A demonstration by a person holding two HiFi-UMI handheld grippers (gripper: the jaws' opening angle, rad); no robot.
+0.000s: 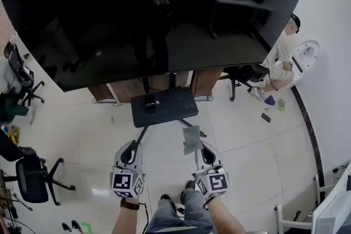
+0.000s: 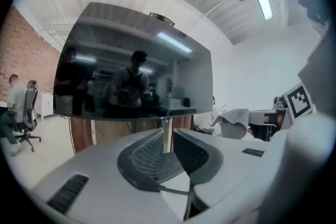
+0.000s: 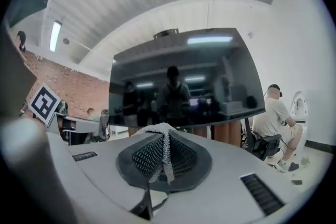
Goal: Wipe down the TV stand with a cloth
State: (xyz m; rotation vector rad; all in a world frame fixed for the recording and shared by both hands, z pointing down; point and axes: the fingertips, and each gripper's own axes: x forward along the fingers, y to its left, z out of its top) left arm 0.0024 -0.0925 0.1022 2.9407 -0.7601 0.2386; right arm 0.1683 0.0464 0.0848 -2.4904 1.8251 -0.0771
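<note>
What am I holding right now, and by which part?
The right hand-held gripper pinches the cloth by one edge; the rest sticks out past the jaws. The left hand-held gripper is open and empty.

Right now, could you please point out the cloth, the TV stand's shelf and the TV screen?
cloth (image 1: 191,139): head view, its grey middle.
TV stand's shelf (image 1: 173,102): head view, bare black top.
TV screen (image 1: 164,13): head view, dark glass centre.

A pale tiled floor (image 1: 247,134) is bounded by a white wall (image 1: 329,63); black chairs (image 1: 30,177) are parked left; a brick wall (image 2: 31,60) is seen.
</note>
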